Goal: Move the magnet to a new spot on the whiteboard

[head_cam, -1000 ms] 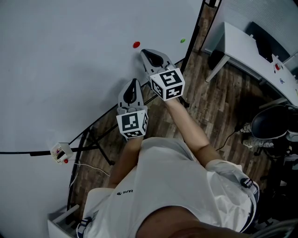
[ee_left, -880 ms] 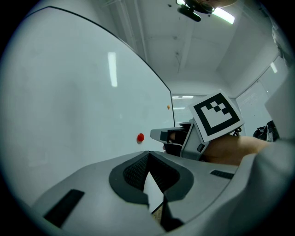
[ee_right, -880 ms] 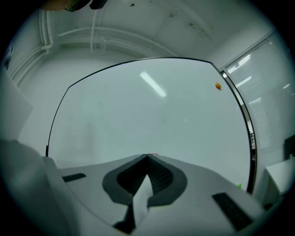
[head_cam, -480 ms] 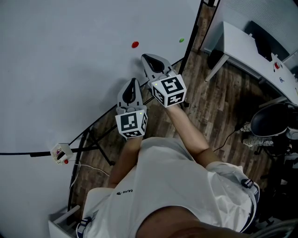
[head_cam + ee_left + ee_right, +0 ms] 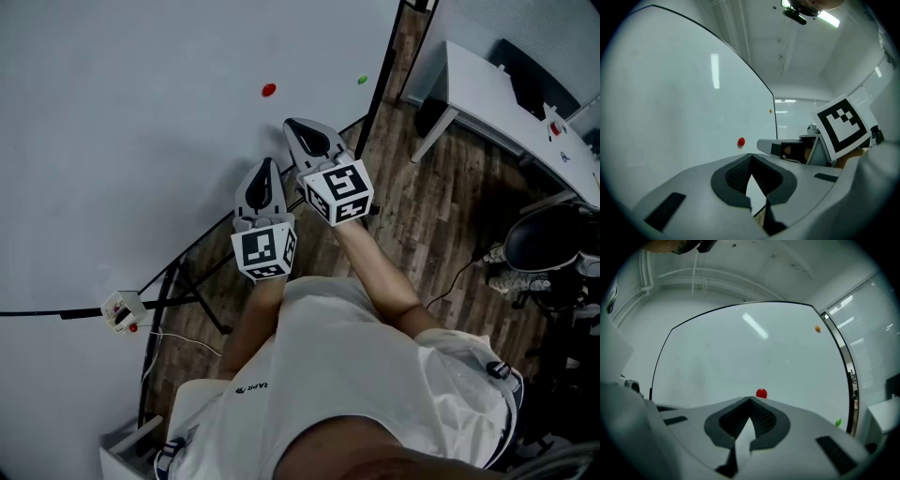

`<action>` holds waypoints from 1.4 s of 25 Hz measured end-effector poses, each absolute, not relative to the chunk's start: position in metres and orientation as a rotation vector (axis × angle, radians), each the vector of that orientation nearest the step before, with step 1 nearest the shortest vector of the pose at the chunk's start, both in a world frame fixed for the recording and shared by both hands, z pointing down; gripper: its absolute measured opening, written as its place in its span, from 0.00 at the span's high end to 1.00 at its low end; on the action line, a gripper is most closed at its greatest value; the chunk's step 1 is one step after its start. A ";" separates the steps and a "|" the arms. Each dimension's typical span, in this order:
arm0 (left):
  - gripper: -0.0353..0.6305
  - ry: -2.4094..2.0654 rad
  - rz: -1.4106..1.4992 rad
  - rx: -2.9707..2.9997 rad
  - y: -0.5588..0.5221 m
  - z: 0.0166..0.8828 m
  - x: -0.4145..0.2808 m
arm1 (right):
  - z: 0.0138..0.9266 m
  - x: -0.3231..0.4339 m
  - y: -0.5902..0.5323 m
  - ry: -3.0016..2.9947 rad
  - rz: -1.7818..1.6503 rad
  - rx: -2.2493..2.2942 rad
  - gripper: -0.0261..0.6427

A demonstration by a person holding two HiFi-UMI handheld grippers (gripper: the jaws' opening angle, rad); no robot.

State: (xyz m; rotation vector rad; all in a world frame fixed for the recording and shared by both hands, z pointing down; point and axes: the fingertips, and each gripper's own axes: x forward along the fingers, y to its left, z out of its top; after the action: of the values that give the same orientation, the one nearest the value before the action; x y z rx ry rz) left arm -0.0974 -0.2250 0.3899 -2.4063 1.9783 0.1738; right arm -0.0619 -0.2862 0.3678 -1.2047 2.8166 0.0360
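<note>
A person in a white shirt is holding two grippers up to a whiteboard [image 5: 141, 112] on a black stand. The right gripper [image 5: 294, 124] is pointing at the red magnet [image 5: 269, 90], its jaws pressed together on nothing. The magnet is sitting on the board toward the lower right corner, near the tips but apart from them. The left gripper [image 5: 265, 165] is hanging just beside and behind the right one, its jaws likewise closed and empty. A green magnet [image 5: 362, 81] is clinging close to the board's right edge. Higher along that edge is a small orange dot [image 5: 817, 328], possibly a third magnet. Past the board's right edge, a white desk [image 5: 487, 94] and a dark chair [image 5: 548, 246] are standing on a wood-plank floor [image 5: 422, 216].
</note>
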 end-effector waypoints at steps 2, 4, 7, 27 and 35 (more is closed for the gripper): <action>0.94 1.976 0.175 -2.409 -0.225 0.390 -0.096 | 0.369 -0.061 -0.284 2.818 0.032 -1.203 0.94; 0.94 1.973 0.173 -2.412 -0.225 0.390 -0.095 | 0.372 -0.060 -0.284 2.820 0.022 -1.202 0.94; 0.94 1.973 0.171 -2.414 -0.225 0.390 -0.095 | 0.376 -0.060 -0.282 2.820 0.008 -1.205 0.94; 0.94 1.959 0.173 -2.437 -0.226 0.393 -0.090 | 0.391 -0.051 -0.273 2.815 -0.037 -1.225 0.94; 0.94 1.959 0.179 -2.438 -0.228 0.392 -0.089 | 0.391 -0.050 -0.269 2.814 -0.044 -1.223 0.94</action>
State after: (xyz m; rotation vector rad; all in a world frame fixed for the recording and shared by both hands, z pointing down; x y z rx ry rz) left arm -0.0891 -0.2277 0.3915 -2.4383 1.9594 0.1785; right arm -0.0496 -0.2691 0.3911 -1.2227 2.8137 -0.0440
